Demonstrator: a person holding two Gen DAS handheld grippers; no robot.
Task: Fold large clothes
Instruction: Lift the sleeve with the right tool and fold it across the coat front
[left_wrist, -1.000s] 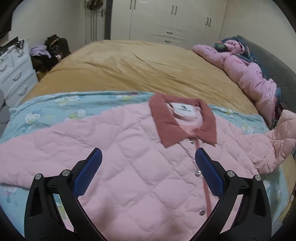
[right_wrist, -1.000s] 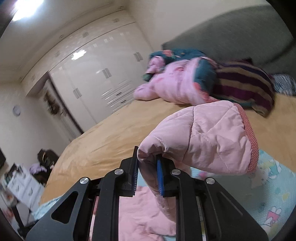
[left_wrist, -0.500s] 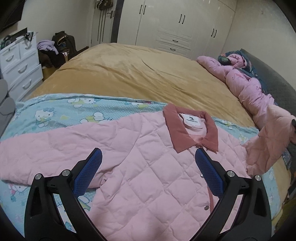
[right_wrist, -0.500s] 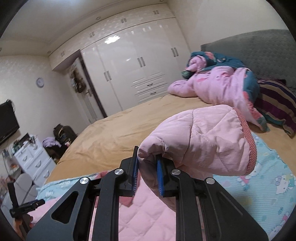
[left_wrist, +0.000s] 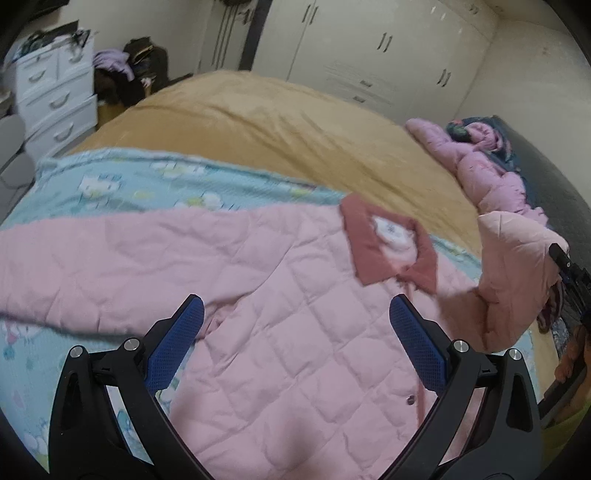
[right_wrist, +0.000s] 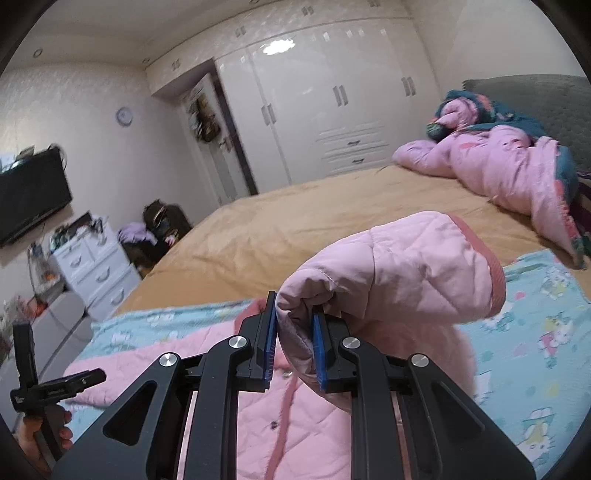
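1. Right gripper (right_wrist: 293, 341) has its blue pads clamped narrow on a bunched fold of the pink quilted jacket's sleeve (right_wrist: 399, 266), lifted off the bed with the dusty-red cuff ahead and to its right; left gripper (left_wrist: 295, 343) hangs wide apart over the jacket, gripping nothing.
2. Pink quilted snap-front jacket (left_wrist: 280, 325) lies flat, front up, just ahead of and below the left gripper – dusty-red collar (left_wrist: 388, 247) pointing away, the other sleeve stretched far left.
3. Its hem is cut off below both grippers; the left view is blurred.
4. Underneath lies a light-blue cartoon-print sheet (right_wrist: 535, 350) on the tan bedspread (left_wrist: 280, 125); beyond, to the right, a crumpled pink padded coat (right_wrist: 498, 166).
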